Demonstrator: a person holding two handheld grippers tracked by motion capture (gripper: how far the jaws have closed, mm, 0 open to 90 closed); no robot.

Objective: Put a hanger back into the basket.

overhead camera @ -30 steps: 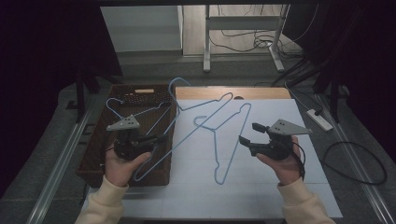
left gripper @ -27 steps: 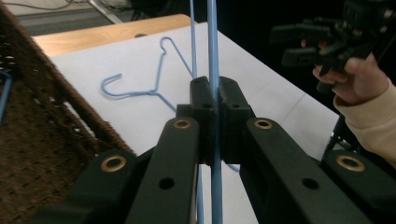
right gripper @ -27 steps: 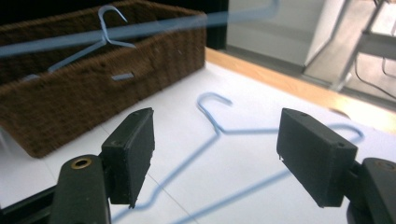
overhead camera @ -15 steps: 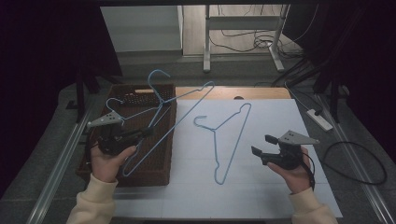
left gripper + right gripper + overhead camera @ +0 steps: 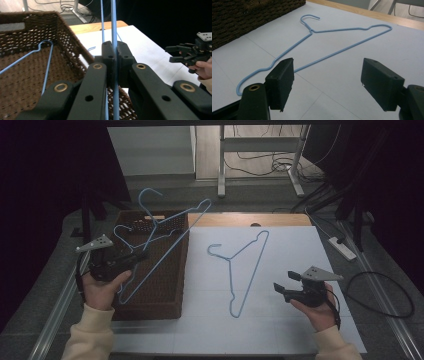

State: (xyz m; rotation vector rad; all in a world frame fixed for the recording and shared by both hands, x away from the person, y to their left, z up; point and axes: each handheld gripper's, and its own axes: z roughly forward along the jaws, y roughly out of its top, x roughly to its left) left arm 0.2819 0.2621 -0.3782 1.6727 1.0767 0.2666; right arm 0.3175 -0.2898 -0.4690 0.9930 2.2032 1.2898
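My left gripper (image 5: 136, 257) (image 5: 114, 48) is shut on the wire of a blue hanger (image 5: 172, 236) (image 5: 113, 20). It holds the hanger tilted above a brown wicker basket (image 5: 182, 270) (image 5: 67, 37) at the table's left. A second blue hanger (image 5: 121, 234) (image 5: 47, 65) lies inside the basket. A third blue hanger (image 5: 245, 270) (image 5: 342, 31) lies flat on the white sheet (image 5: 300, 245), with its hook toward the basket. My right gripper (image 5: 281, 287) (image 5: 327, 72) (image 5: 186, 53) hovers open to the right of that hanger's near end, with nothing between its jaws.
A wooden tabletop edge (image 5: 250, 220) shows beyond the white sheet. A white power strip (image 5: 342, 247) and cables lie on the floor to the right. Metal table legs (image 5: 221, 165) stand at the back. The sheet's right half is bare.
My left gripper has carried its hanger leftward, off the other hanger and over the basket. My right gripper has sunk and drawn back toward the near right of the sheet.
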